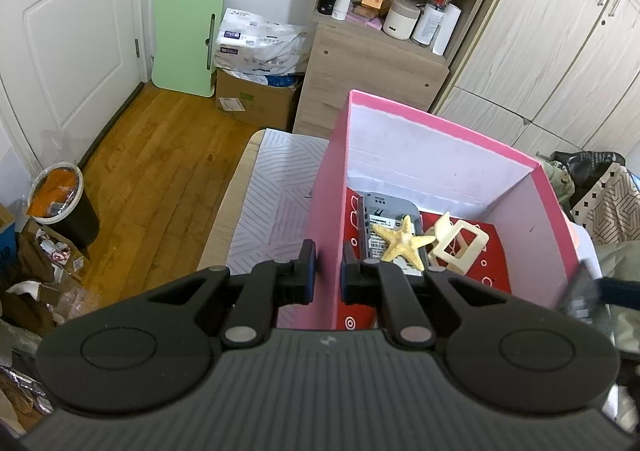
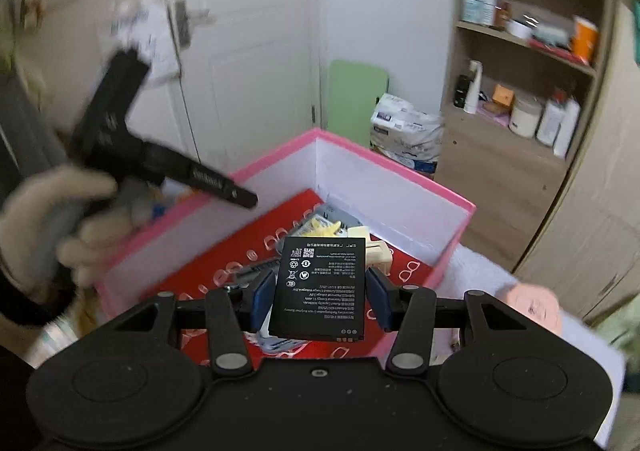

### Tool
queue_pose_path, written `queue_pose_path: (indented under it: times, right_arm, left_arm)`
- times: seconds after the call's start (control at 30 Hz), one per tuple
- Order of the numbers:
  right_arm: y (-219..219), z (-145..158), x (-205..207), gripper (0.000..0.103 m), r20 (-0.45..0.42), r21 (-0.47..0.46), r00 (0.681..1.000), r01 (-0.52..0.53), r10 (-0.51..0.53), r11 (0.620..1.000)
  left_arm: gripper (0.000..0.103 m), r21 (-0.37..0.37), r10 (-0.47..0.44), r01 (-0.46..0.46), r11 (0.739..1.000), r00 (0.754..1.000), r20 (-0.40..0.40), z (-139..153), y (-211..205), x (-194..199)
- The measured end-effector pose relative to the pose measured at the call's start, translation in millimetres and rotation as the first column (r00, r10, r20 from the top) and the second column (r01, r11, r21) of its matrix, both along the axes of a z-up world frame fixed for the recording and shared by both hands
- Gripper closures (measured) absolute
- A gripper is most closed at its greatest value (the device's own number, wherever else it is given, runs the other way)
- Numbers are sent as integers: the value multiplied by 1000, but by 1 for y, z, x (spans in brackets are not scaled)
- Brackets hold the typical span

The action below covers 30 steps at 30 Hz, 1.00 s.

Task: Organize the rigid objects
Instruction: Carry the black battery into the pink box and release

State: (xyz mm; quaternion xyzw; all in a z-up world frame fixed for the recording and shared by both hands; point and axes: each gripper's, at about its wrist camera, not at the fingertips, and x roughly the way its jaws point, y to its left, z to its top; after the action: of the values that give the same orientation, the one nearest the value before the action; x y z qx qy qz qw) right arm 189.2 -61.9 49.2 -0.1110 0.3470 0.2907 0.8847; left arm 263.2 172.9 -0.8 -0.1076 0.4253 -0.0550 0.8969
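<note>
Here the right gripper [image 2: 320,293] clamps a flat black phone battery [image 2: 320,287] between its blue pads, held above the pink box [image 2: 400,187]. The left gripper [image 1: 328,271] pinches that box's near wall; a starfish [image 1: 402,241] lies inside, just beyond its fingertips.

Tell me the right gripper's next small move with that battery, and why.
Probably ease the right gripper forward and down, then open. It holds the black battery over the pink box, where the starfish already lies, while the left gripper clamps the box wall.
</note>
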Motion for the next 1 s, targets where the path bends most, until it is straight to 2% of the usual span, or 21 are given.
queue_pose_path:
  times: [0.13, 0.27, 0.5, 0.67, 0.83, 1.0]
  right_arm:
    - [21, -16, 12, 48, -38, -125, 999, -39, 35, 991]
    - [34, -31, 25, 48, -91, -243, 993, -91, 71, 966]
    - [43, -42, 25, 48, -109, -337, 990, -121, 89, 934]
    - [34, -29, 20, 48, -79, -268, 993, -101, 82, 958]
    - [3, -3, 8, 48, -16, -122, 999, -29, 28, 992]
    - [-33, 8, -9, 46, 52, -4, 998, 37, -37, 999]
  left_arm:
    - [94, -4, 1, -1, 1000, 1000, 0, -1, 0, -1]
    - [94, -11, 0, 0, 1000, 1000, 0, -1, 2, 0]
    - [94, 5, -8, 8, 1000, 1000, 3, -1, 1, 0]
    - [94, -1, -5, 5, 1000, 1000, 3, -1, 1, 1]
    - [94, -2, -4, 4, 1000, 1000, 1, -1, 0, 2]
    - [94, -3, -4, 4, 1000, 1000, 1, -1, 0, 2]
